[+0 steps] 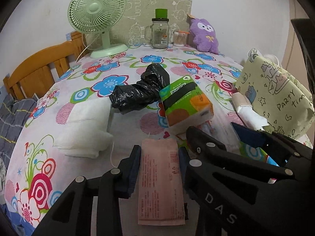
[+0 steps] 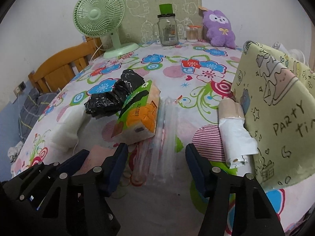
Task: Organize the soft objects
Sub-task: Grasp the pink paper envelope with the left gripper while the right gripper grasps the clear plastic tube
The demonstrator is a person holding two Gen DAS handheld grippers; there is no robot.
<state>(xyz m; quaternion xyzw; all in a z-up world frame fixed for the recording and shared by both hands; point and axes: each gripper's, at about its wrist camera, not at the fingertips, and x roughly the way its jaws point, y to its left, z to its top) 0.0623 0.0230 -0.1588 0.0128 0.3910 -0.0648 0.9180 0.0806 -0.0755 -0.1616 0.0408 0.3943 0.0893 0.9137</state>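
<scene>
My left gripper (image 1: 159, 153) is shut on a flat pink packet (image 1: 160, 182), held low over the flowered tablecloth (image 1: 82, 175). My right gripper (image 2: 156, 153) is open and empty above a clear plastic sleeve (image 2: 167, 129); it also shows at the right of the left wrist view (image 1: 236, 137). A green-and-orange tissue pack (image 1: 186, 103) leans on a crumpled black plastic bag (image 1: 141, 90). A white folded pad (image 1: 86, 129) lies to the left. A beige roll with a white wrap (image 2: 233, 129) rests against a yellow "PARTY" pouch (image 2: 275, 114).
At the back stand a green desk fan (image 1: 97, 17), a glass mug jar with a green lid (image 1: 159, 33), a cotton-swab cup (image 1: 180, 38) and a purple plush toy (image 1: 204, 33). A wooden bed frame (image 1: 39, 66) borders the left edge.
</scene>
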